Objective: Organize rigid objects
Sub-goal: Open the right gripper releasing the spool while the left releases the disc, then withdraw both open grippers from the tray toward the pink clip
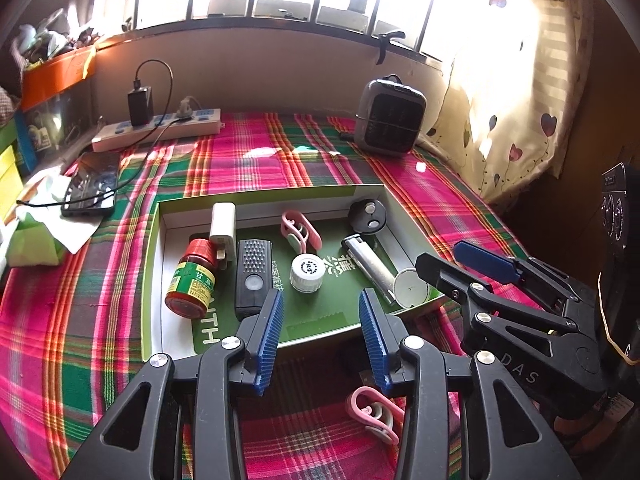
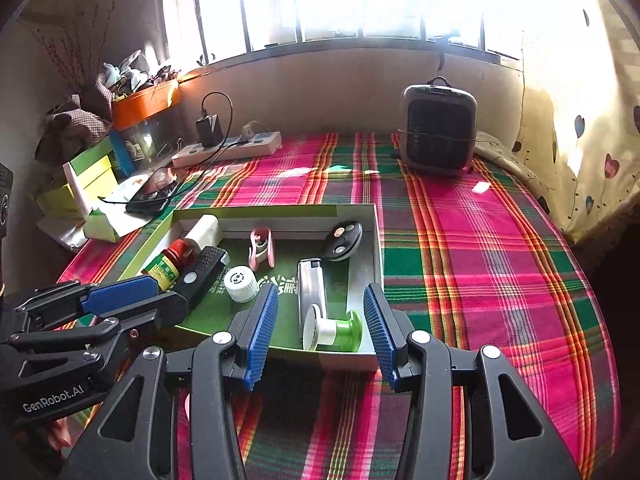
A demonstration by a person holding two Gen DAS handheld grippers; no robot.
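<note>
Both grippers are shown with fingers apart and empty. The left gripper hangs above a pink clip left on the plaid table, just outside the box lid. The clip is best pinched across its width, lifted clear of the rim, then placed beside the second pink clip. The right gripper is held over the tray's near corner.
</note>
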